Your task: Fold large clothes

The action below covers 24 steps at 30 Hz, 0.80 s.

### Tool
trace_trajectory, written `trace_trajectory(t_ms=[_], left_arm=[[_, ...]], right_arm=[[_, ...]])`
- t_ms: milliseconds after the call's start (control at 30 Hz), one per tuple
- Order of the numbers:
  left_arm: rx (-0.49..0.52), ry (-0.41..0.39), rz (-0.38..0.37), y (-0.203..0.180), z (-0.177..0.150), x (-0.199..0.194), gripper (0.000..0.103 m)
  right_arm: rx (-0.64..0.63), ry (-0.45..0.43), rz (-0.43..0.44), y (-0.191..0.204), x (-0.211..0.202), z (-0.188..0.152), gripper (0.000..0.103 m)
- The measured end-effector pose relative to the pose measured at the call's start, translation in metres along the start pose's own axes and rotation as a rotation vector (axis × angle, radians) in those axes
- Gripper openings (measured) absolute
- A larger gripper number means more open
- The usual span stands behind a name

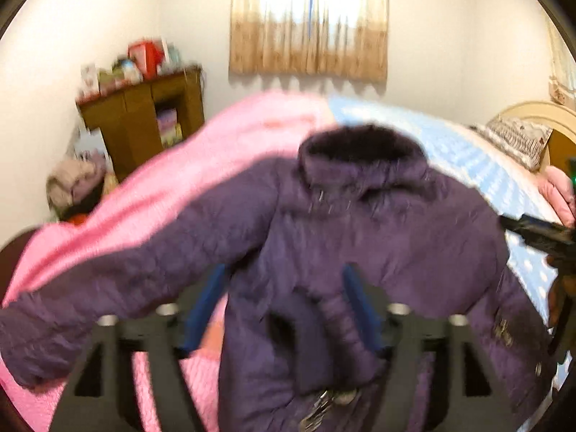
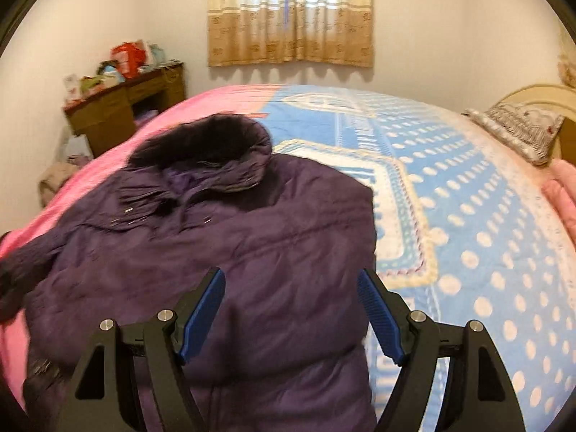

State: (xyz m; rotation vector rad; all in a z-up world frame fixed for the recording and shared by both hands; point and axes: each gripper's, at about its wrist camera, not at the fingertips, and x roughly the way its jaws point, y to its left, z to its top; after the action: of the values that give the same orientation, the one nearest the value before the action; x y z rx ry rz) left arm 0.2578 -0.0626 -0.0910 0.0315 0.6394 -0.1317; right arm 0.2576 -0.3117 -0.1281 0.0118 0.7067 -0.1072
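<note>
Fingers [image 2: 203, 309] of right gripper [image 2: 291, 311] spread, empty, above the coat [image 2: 252, 252] lying collar-far on the bed [image 2: 468, 216], long axis running away from both grippers; left gripper [image 1: 284, 309] likewise spread, nothing pinched, nearer the outstretched left sleeve [image 1: 108, 280].

The bed [image 2: 468, 216] carries a pink-and-blue cover, a purple jacket [image 2: 234, 252] toward its near-left edge, and apparently a pillow [image 2: 518, 133] at the far-right corner.
</note>
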Motion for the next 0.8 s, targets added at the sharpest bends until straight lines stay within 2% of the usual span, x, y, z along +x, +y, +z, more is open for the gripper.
trace_trajectory(t_ms=[100,133,233,267,367,533,800], left_arm=[[0.08,-0.01,-0.006,-0.036,0.004,0.011,0.084],[0.099,-0.001,-0.007,-0.043,0.003,0.018,0.084],[0.152,0.062,0.003,-0.066,-0.002,0.052,0.084],[0.164,0.105,0.026,-0.07,-0.005,0.071,0.084],[0.165,0.176,0.058,-0.068,-0.015,0.097,0.086],[0.156,0.191,0.059,-0.064,-0.024,0.105,0.091],[0.14,0.225,0.068,-0.064,-0.03,0.111,0.098]], right_arm=[[-0.002,0.032,0.09,0.013,0.024,0.001,0.076],[-0.012,0.043,0.084,0.018,0.031,0.0,0.076],[-0.027,0.072,0.095,0.027,0.046,-0.006,0.076],[-0.028,0.073,0.092,0.028,0.048,-0.008,0.076],[-0.036,0.113,0.094,0.032,0.062,-0.017,0.076],[-0.051,0.167,0.084,0.033,0.076,-0.027,0.078],[-0.071,0.188,0.069,0.037,0.081,-0.031,0.079]])
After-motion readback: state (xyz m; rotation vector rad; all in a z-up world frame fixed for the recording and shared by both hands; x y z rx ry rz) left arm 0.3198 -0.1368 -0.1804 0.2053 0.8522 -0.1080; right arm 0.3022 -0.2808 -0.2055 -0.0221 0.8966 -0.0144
